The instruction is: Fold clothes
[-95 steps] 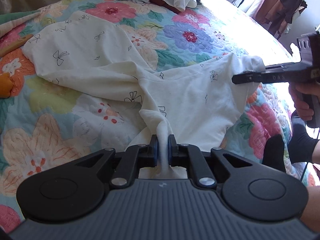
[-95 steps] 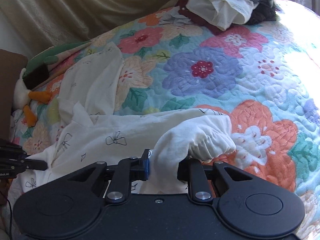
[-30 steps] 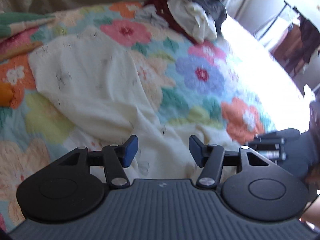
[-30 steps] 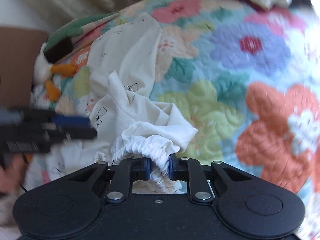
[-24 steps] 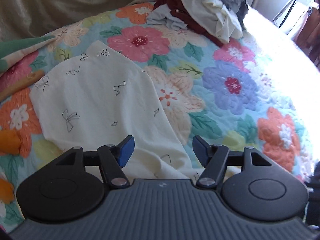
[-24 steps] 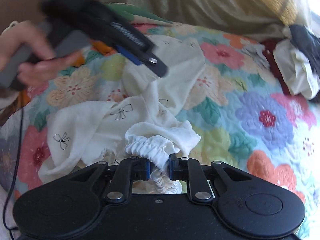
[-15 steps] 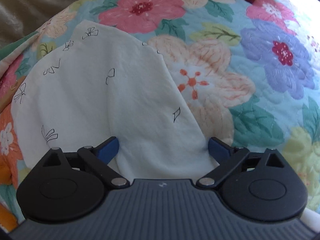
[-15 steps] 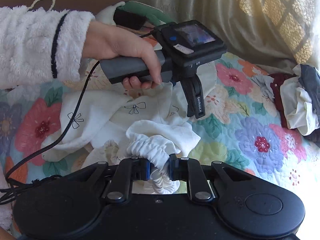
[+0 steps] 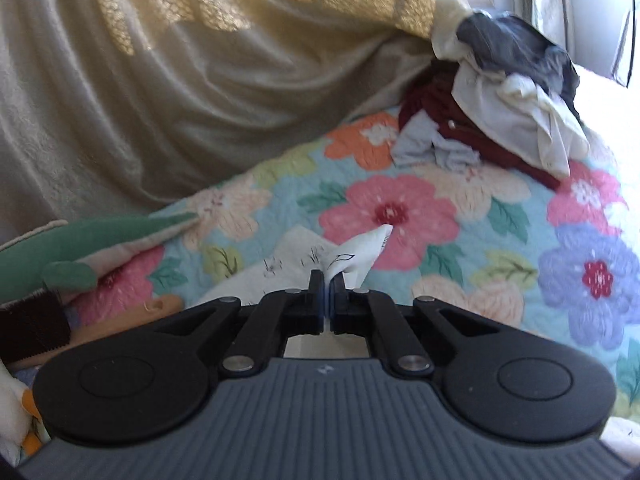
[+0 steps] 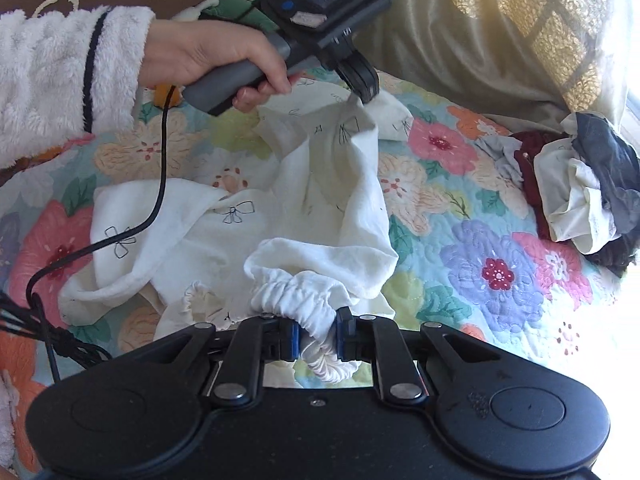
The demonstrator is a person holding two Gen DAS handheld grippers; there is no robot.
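A cream garment with small black bow prints [image 10: 320, 200] lies crumpled on the floral quilt [image 10: 480, 264]. My left gripper [image 9: 329, 286] is shut on a far corner of the garment [image 9: 356, 258] and lifts it off the quilt; it also shows in the right wrist view [image 10: 366, 92], held in a hand. My right gripper [image 10: 316, 330] is shut on the garment's gathered elastic band [image 10: 304, 304] at the near edge.
A pile of other clothes [image 9: 500, 108], dark red, grey and white, sits at the far right of the bed [image 10: 580, 200]. A beige curtain [image 9: 180, 80] hangs behind. A green and white plush toy [image 9: 80, 244] lies at the left. A black cable [image 10: 120, 240] trails over the garment.
My left gripper let go of the garment's near part, moved open to its far corner, and has now shut on it and raised it. My right gripper keeps its hold on the elastic band.
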